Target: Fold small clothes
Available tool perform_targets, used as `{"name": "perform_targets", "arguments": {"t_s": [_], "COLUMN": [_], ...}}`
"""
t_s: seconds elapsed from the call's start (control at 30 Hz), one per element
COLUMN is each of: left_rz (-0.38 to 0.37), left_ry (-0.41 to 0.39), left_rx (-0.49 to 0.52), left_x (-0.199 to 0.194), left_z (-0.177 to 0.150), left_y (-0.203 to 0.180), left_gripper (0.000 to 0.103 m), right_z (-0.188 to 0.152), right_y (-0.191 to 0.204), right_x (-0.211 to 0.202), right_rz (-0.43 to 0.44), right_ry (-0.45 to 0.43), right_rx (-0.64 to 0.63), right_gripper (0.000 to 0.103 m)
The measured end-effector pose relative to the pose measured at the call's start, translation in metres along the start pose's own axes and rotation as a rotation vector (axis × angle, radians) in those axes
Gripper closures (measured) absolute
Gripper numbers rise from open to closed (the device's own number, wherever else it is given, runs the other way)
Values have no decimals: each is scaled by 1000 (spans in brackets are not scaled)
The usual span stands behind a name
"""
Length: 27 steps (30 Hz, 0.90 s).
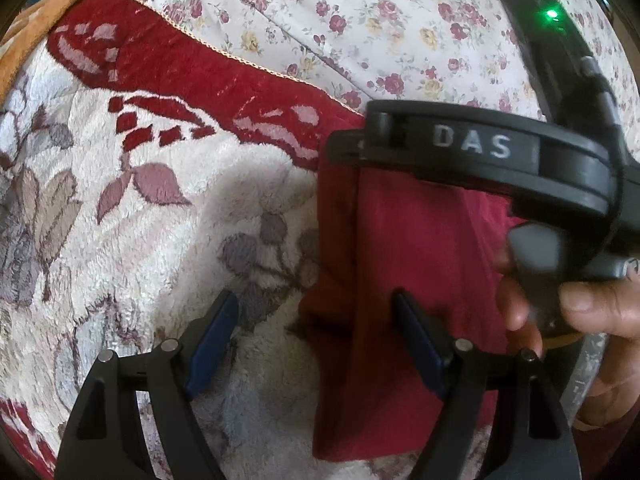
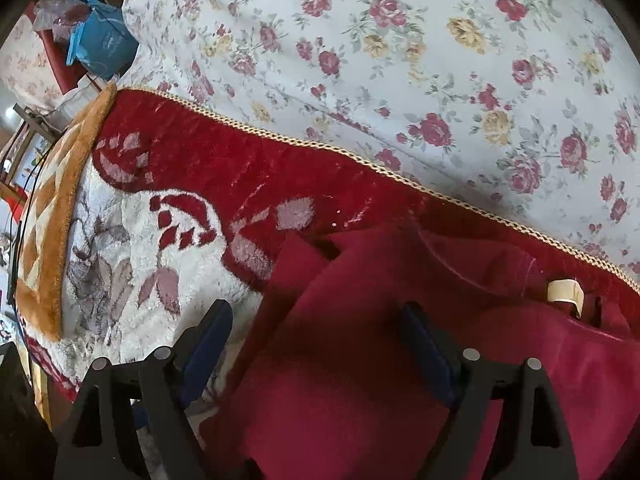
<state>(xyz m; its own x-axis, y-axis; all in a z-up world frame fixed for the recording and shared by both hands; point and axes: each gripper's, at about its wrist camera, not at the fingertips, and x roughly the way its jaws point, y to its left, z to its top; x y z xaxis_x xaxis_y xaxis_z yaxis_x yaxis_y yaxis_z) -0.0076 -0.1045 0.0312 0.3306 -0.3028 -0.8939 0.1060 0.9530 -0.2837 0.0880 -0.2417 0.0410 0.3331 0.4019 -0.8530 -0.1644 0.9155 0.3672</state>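
Note:
A dark red garment (image 1: 404, 264) lies on a fluffy white and red blanket (image 1: 132, 216). My left gripper (image 1: 316, 316) is open, its right finger (image 1: 416, 340) over the garment's folded left edge, its left finger over the blanket. In the left wrist view the right gripper's black body (image 1: 480, 152), marked DAS, hovers over the garment's top, held by a hand (image 1: 592, 312). In the right wrist view the garment (image 2: 380, 340) shows folds and a cream label (image 2: 564, 292). My right gripper (image 2: 316, 320) is open just above the garment's left part.
A white bedsheet with roses (image 2: 400, 60) lies beyond the blanket's gold-trimmed edge. An orange patterned cloth (image 2: 52, 220) borders the blanket at left. A blue bag (image 2: 100, 44) and clutter sit at far upper left, off the bed.

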Motion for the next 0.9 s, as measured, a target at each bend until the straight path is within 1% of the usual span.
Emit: {"name": "perform_targets", "arguments": {"t_s": [0.07, 0.17, 0.2, 0.23, 0.27, 0.3, 0.33, 0.37, 0.4, 0.43, 0.5, 0.53, 0.6, 0.67, 0.7, 0.73, 0.77, 0.8, 0.83, 0.87, 0.9], "left_rz": [0, 10, 8, 3, -2, -10, -23, -35, -43, -51, -67, -81, -120, -100, -99, -112, -137, -158, -173, -180, -184], "left_ry": [-1, -3, -3, -4, -6, -9, -16, -25, -33, -44, -63, -77, -96, -117, -119, -116, -114, -116, -124, -133, -141], "left_rx": [2, 9, 7, 1, -7, -16, -25, -29, -26, -16, 2, 10, 27, 65, 74, 75, 66, 58, 57, 61, 66], "left_x": [0, 1, 1, 2, 2, 2, 1, 1, 0, -1, -1, -1, -2, -3, -3, -4, -5, -7, -11, -14, -16], "left_z": [-1, -2, -2, -1, -1, 0, 0, 1, 1, 3, 5, 6, 9, 9, 9, 8, 8, 8, 9, 8, 8], "left_y": [1, -1, -2, -2, -2, -1, -1, -2, -4, -8, -14, -17, -24, -31, -34, -34, -33, -32, -31, -32, -33], "left_gripper": [23, 23, 23, 23, 23, 23, 23, 23, 23, 23, 23, 25, 38, 45, 55, 61, 62, 65, 68, 70, 75], "right_z": [1, 0, -1, -2, -3, -4, -5, -5, -6, -8, -12, -13, -15, -17, -17, -17, -18, -19, -19, -20, -21], "right_y": [6, 11, 11, 9, 4, -2, -7, -11, -15, -17, -19, -20, -22, -26, -27, -30, -33, -36, -39, -42, -41], "right_x": [9, 20, 21, 21, 19, 14, 8, 2, -8, -17, -34, -38, -46, -51, -53, -56, -58, -62, -66, -71, -72], "right_rz": [-13, -67, -80, -88, -104, -94, -58, -28, 25, 62, 66, 70, 73, 64, 67, 74, 83, 102, 117, 146, 154], "right_ry": [20, 14, 6, -4, -17, -26, -37, -45, -56, -70, -101, -107, -111, -113, -113, -116, -115, -115, -116, -118, -118], "right_rx": [-15, -56, -71, -77, -69, -55, -38, -27, -15, -10, -13, -15, -16, -9, -1, 13, 23, 44, 59, 81, 89], "right_gripper": [9, 8, 11, 16, 32, 41, 48, 63, 79, 83, 84, 84, 84, 84, 84, 84, 84, 81, 80, 63, 40]}}
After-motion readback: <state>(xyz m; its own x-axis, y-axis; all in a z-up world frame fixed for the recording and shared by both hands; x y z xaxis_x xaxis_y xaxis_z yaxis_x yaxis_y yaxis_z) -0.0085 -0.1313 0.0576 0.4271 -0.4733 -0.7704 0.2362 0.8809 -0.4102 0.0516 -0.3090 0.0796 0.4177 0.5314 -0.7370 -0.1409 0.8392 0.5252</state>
